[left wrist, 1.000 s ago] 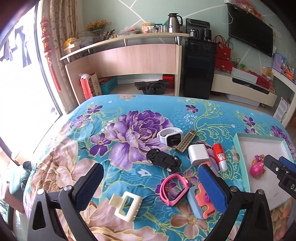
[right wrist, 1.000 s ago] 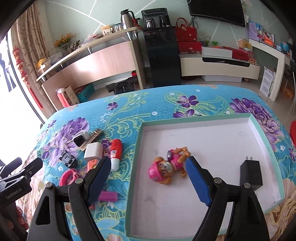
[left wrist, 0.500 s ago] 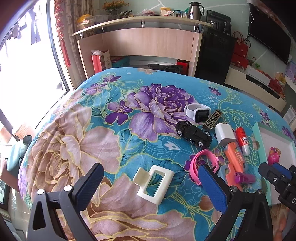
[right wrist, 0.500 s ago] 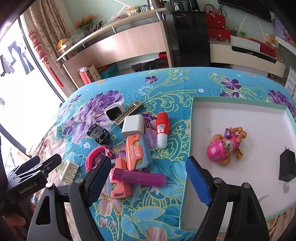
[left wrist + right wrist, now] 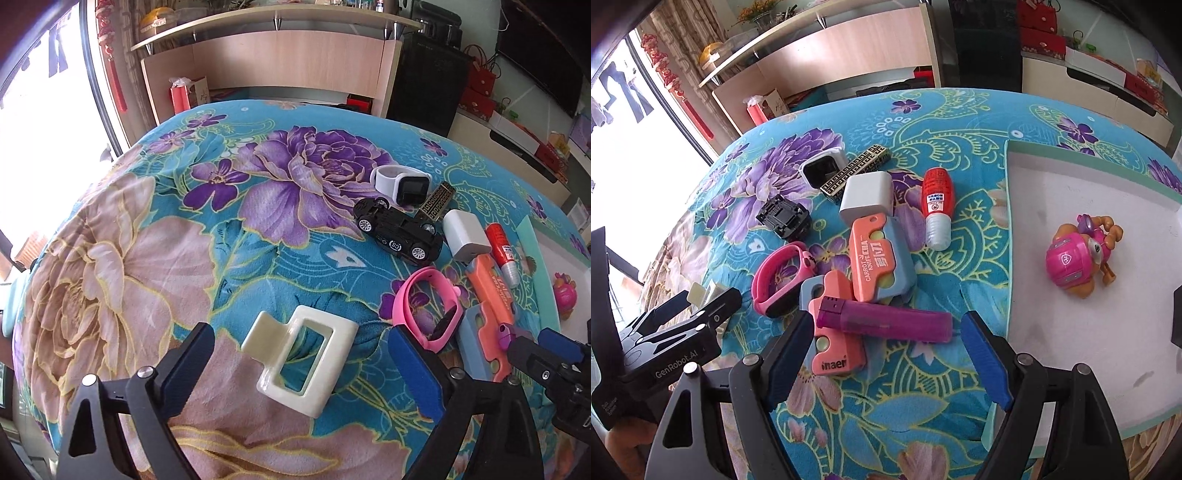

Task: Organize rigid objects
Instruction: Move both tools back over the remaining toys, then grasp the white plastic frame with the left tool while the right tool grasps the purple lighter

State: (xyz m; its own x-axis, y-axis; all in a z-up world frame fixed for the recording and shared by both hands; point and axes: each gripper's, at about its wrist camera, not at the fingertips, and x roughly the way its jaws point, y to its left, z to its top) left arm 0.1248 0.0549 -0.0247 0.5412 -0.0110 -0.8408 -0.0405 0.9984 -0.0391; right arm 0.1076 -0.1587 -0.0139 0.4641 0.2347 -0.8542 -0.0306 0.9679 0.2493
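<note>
1. Hair clip (image 5: 301,360), cream-coloured, lies on the flowered bedspread (image 5: 147,258) in the left wrist view, right between the jaws of the left gripper (image 5: 301,363). Those jaws are closing but the pads do not yet press on it, so I judge a pick-up is in hand; next they need to close on its sides. Beyond it sit a pink wristband (image 5: 428,310), a black toy car (image 5: 399,230) and a white watch (image 5: 399,182).

2. Right wrist view: the right gripper (image 5: 888,363) stands wide and empty over a purple lighter (image 5: 884,319), not touching it. The lighter lies across an orange toy reading "inaer" (image 5: 834,332); another reads "CARROT KNIFE" (image 5: 873,260). The left gripper's body shows "GenRobot.AI". A pink pup toy (image 5: 1078,256) already rests in the white tray (image 5: 1071,339) beside the pile.
</note>
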